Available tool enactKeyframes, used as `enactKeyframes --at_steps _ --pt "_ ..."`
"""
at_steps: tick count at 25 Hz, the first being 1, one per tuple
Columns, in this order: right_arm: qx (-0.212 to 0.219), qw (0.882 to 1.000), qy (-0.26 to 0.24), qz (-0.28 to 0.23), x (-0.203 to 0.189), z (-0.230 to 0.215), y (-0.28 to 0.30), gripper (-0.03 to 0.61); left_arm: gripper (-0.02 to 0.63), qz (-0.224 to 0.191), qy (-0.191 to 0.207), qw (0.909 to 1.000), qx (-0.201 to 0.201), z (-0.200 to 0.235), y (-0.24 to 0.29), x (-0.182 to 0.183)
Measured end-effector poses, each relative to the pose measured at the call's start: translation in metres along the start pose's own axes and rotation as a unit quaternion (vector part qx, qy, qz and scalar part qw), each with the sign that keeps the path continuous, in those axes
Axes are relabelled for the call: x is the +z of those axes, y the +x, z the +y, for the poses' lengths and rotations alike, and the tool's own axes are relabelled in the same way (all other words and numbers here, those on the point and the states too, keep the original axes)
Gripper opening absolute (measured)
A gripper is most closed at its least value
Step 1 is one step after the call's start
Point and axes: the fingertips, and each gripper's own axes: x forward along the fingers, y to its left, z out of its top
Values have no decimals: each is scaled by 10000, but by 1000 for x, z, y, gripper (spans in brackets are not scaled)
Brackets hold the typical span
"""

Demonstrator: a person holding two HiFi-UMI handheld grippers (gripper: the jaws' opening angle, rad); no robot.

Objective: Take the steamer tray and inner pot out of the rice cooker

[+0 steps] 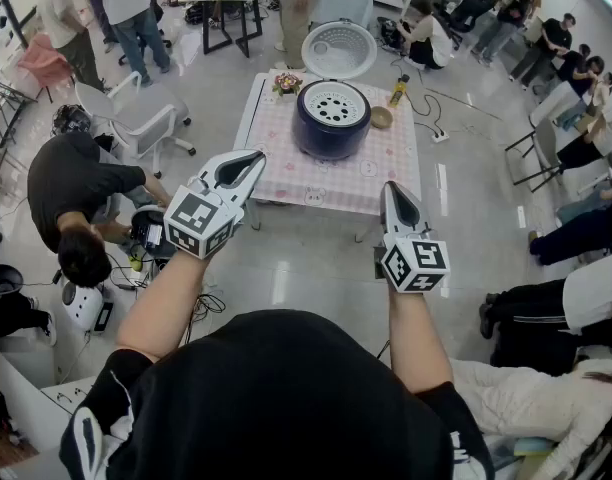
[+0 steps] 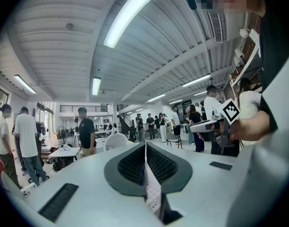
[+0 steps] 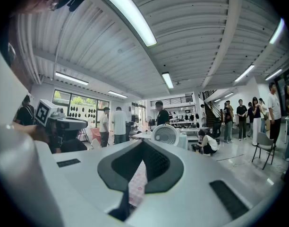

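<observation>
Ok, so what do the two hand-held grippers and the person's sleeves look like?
Both the left hand-held gripper and the right hand-held gripper have pale grey shells tapering to a point, with dark ribbed pads. Each carries a cube of black-and-white square markers. No cables show. The person wears a black short-sleeved top with white sleeve markings.

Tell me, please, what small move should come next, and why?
Probably step closer to the rice cooker: the left tongs and right tongs are shut, empty and well short of the table, while the steamer tray sits in the open cooker.
</observation>
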Motion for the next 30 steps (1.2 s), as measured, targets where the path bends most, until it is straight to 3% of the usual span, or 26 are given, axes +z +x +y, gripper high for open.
enactKeyframes --at_steps 9,15,30 --pt "14 10000 -77 -59 3 -19 -2 0 32 -8 -48 9998 169 -11 16 6" --pt "174 9995 139 -202 9 -36 -11 3 32 96 -48 9995 292 -22 26 9" --pt "433 9987 242 -147 -9 -89 -28 5 34 409 -121 9981 435 -61 56 -17"
